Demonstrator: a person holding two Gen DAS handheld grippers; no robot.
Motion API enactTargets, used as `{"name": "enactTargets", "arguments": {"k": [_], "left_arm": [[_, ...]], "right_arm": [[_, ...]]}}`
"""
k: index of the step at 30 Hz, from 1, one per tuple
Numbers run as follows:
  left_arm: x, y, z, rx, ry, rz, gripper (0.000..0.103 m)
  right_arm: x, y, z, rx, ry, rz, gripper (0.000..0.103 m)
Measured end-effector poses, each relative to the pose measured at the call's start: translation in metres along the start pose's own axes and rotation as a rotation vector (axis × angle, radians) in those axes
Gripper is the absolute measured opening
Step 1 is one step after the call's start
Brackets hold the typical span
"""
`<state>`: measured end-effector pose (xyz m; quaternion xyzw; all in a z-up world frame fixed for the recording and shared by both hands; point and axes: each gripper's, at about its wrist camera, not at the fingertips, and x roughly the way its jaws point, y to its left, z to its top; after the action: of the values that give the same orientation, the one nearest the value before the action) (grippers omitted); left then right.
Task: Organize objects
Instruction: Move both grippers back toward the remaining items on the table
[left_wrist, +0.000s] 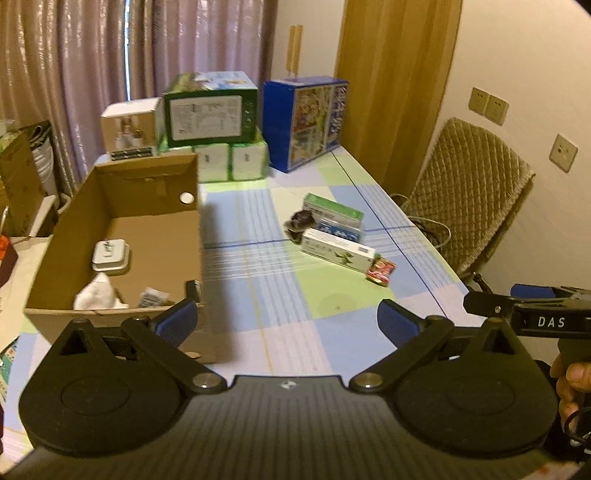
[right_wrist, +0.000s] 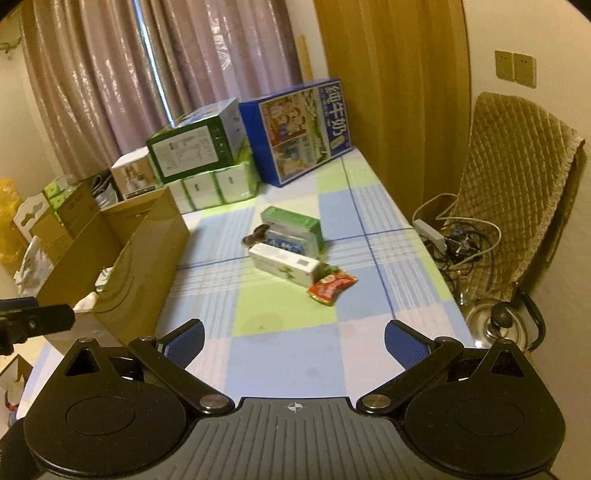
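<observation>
Both grippers hover spread and empty over a checked surface, cardboard box to the left.

My left gripper (left_wrist: 288, 321) and right gripper (right_wrist: 293, 341) hold nothing, blue ribbed pads wide apart. Open pastel cloth (right_wrist: 288, 354) lies ahead. The brown cardboard box (left_wrist: 122, 236), top open, sits left. Mid-surface, a white carton (right_wrist: 282, 266), green carton (right_wrist: 291, 223) and crinkly red packet (right_wrist: 332, 286) cluster together. The surface's right edge drops beside a quilted chair (right_wrist: 517, 192).
</observation>
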<state>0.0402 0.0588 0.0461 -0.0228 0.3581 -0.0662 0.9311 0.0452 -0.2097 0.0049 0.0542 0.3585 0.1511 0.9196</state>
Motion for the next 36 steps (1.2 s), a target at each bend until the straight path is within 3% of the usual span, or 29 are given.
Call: {"name": "enactTargets", "arguments": {"k": [10,18,20,28,36], "left_arm": [[0.039,-0.024,0.010,0.037,0.031,-0.036,0.102],[0.079,-0.032,0.026,0.026,0.046,-0.017,0.102],[0.093,-0.034,0.028,0.027,0.054,-0.005,0.102],[0.151,-0.033,0.028,-0.005,0.098,0.031,0.102],[0.192,-0.030,0.017,-0.025,0.144,0.044,0.102]], "right_arm": [[0.010,-0.027,0.007,0.039,-0.022,-0.035,0.101],[0.039,-0.042,0.025,0.041,-0.022,-0.057,0.101],[0.050,-0.045,0.031,0.032,-0.022,-0.058,0.098],[0.115,-0.061,0.042,0.017,0.043,-0.057,0.074],[0.179,-0.066,0.033,0.052,0.125,-0.001,0.069]]}}
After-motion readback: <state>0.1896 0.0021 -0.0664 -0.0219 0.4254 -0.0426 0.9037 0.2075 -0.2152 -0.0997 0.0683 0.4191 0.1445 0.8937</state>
